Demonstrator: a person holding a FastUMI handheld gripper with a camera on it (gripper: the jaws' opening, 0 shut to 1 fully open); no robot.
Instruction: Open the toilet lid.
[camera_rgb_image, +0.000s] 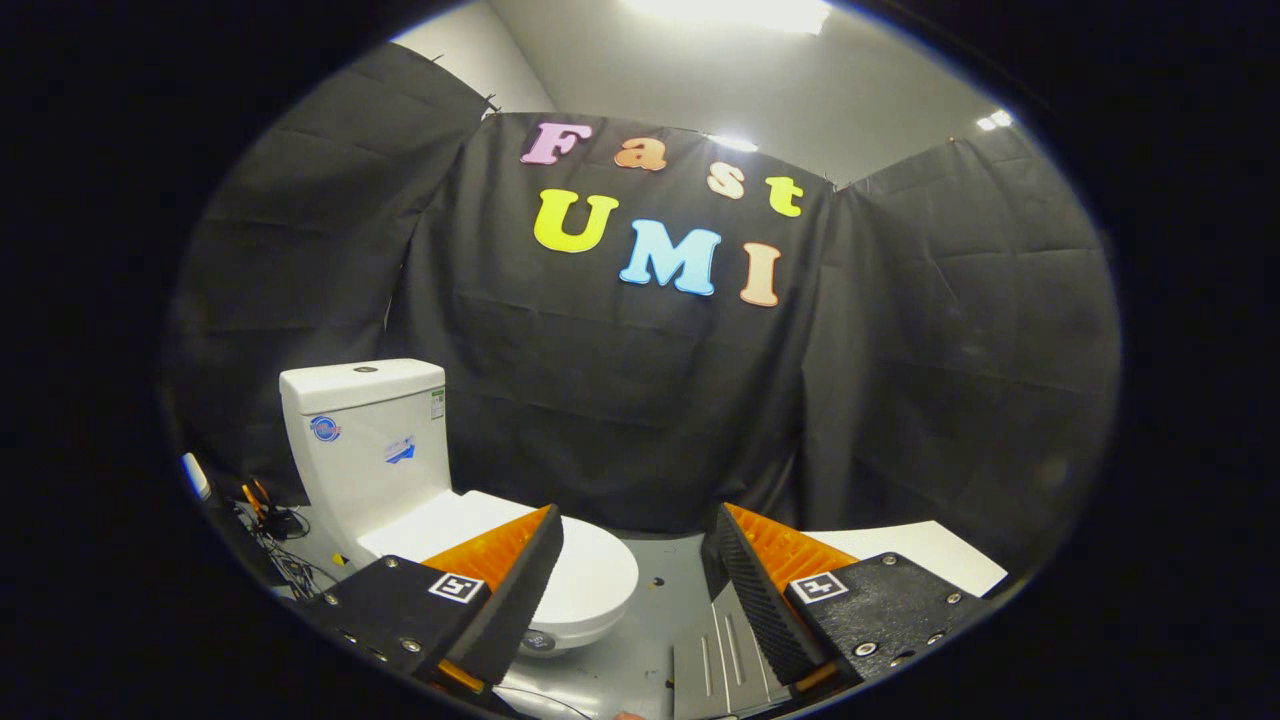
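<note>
The tool (635, 580) has its fingers spread apart on nothing, with the small white toilet (400, 480) beyond the left finger, standing on the grey tabletop (660, 640). Its lid (590, 570) lies flat and shut, long axis running from the tank (365, 440) to the rounded front edge near the fingers. It looks like light, stiff, slippery plastic, so I'd lift it by that front lip.
</note>
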